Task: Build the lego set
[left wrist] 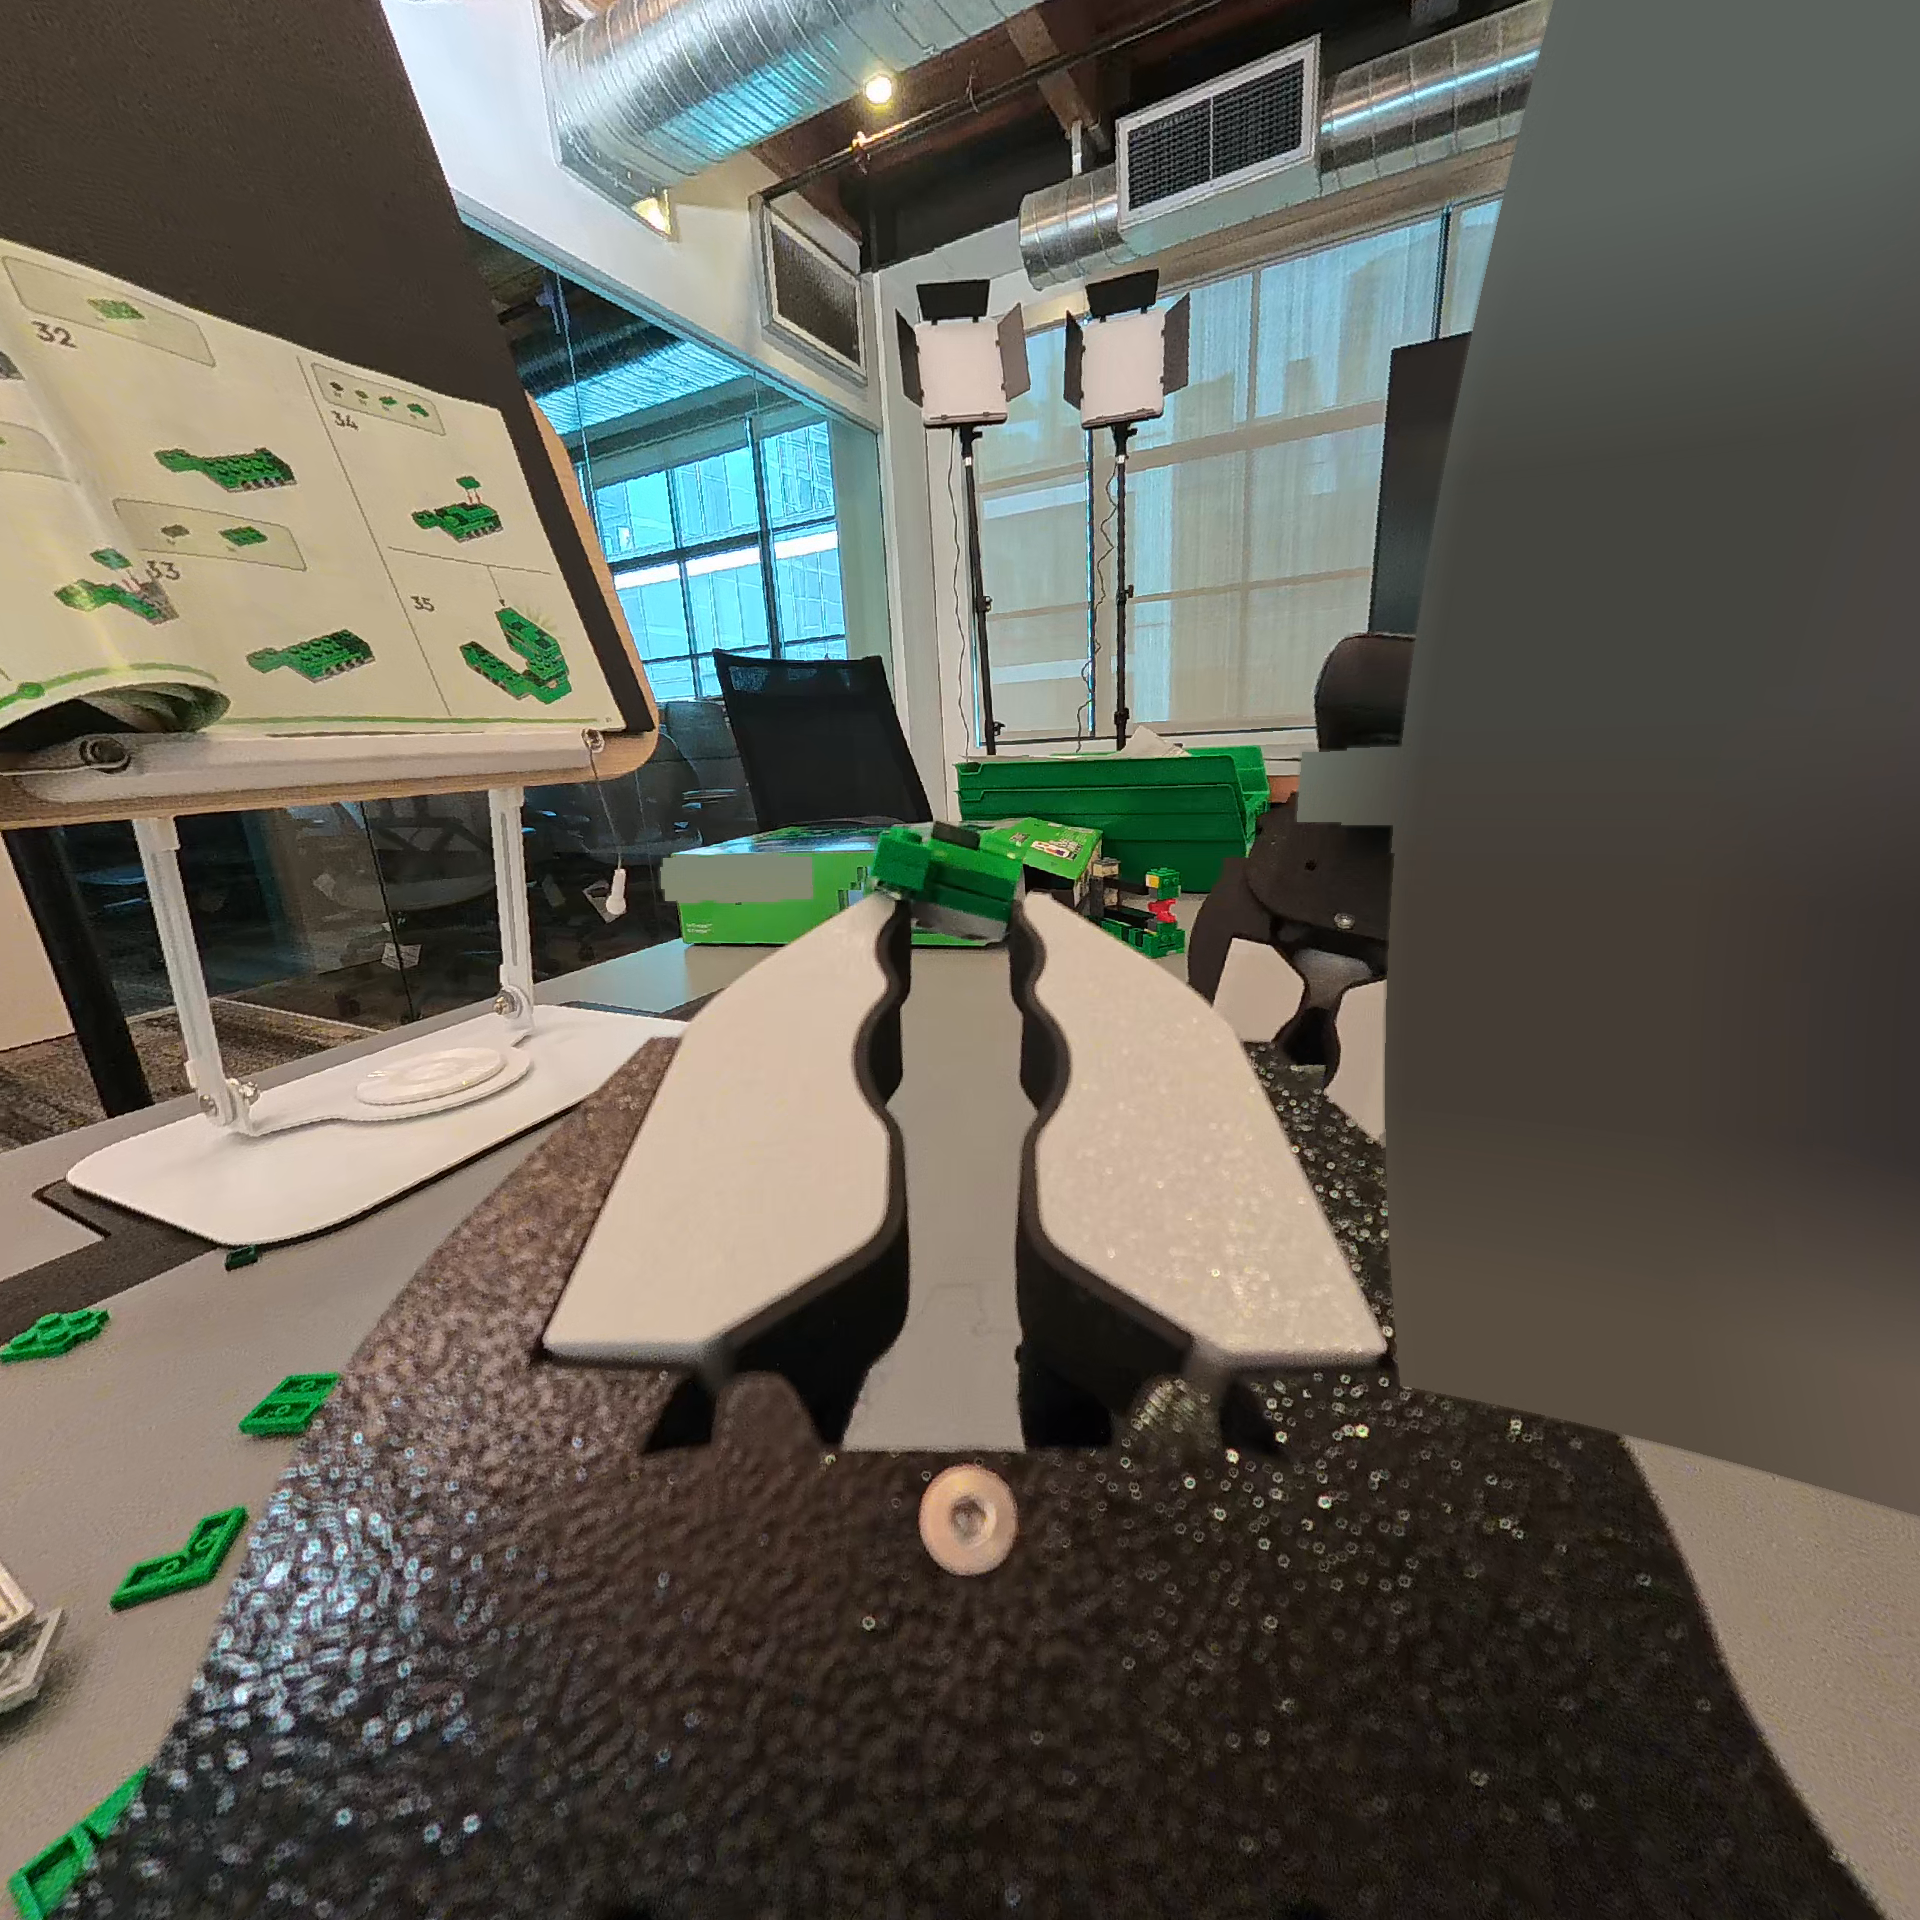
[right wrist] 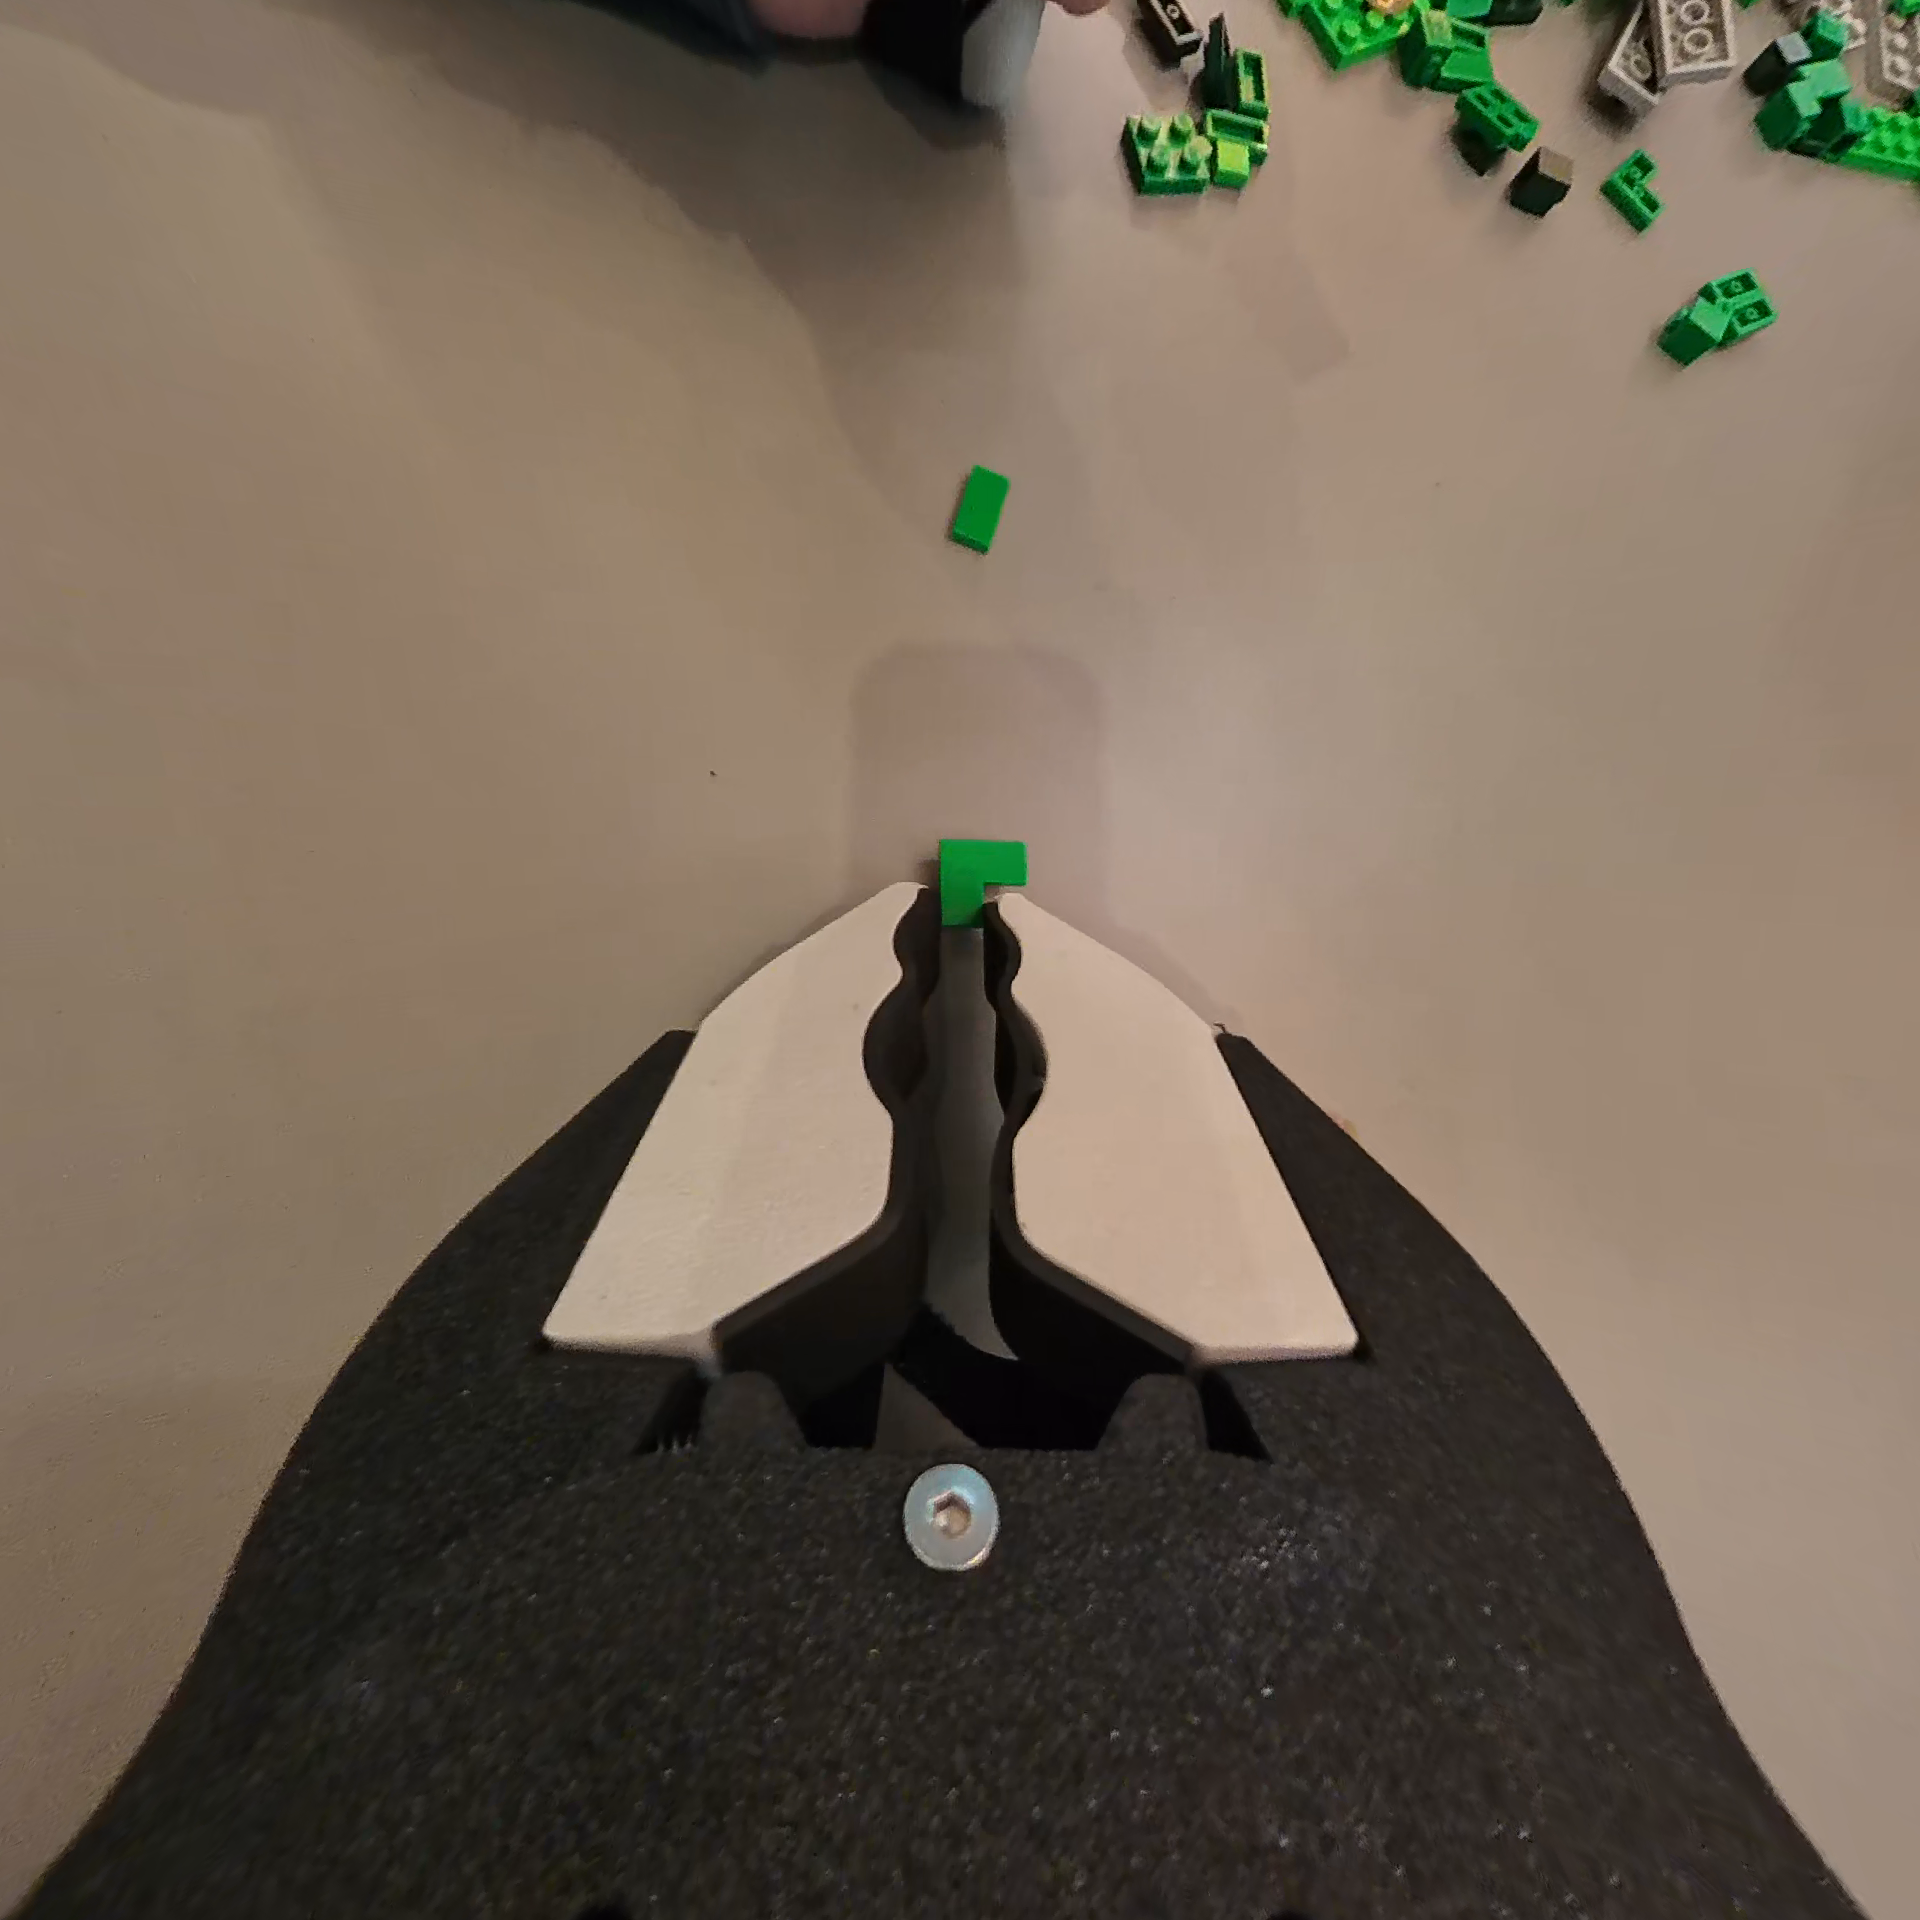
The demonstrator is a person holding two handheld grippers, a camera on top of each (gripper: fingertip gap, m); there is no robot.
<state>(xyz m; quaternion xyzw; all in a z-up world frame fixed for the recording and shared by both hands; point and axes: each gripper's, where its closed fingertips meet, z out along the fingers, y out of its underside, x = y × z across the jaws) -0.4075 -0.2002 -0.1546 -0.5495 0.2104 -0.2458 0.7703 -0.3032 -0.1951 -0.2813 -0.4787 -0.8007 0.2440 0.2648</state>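
while the grey table (right wrist: 416, 520) filled nearly all of the right wrist view, the left wrist view looked across it toward an office with big windows, two studio lights on stands (left wrist: 1039, 364) and a black office chair (left wrist: 821, 738). a stack of green bins (left wrist: 1112, 821) stood at the far edge of the table, with a green set box (left wrist: 769, 894) in front of it and a small green, black and red model (left wrist: 1148, 914) between them. at the left an open instruction booklet (left wrist: 291, 520) leaned on a white book stand (left wrist: 312, 1132). the left gripper (left wrist: 961, 904) was held above the table, its jaws narrowed onto a partly built green assembly (left wrist: 940, 873) pinched at the very tips, tilted, with a dark piece on top. a few flat green plates (left wrist: 177, 1558) lay loose on the table near its left side. the right gripper (right wrist: 971, 909) pointed down at the table, jaws drawn almost together on a small green l-shaped piece (right wrist: 977, 873) that stuck out past the fingertips; whether that piece touched the table could not be told. just ahead of it a small green tile (right wrist: 979, 509) lay alone on the bare surface. a loose pile of green and grey bricks (right wrist: 1558, 83) was scattered well apart at the upper right, with a stray green pair (right wrist: 1720, 317) nearer.
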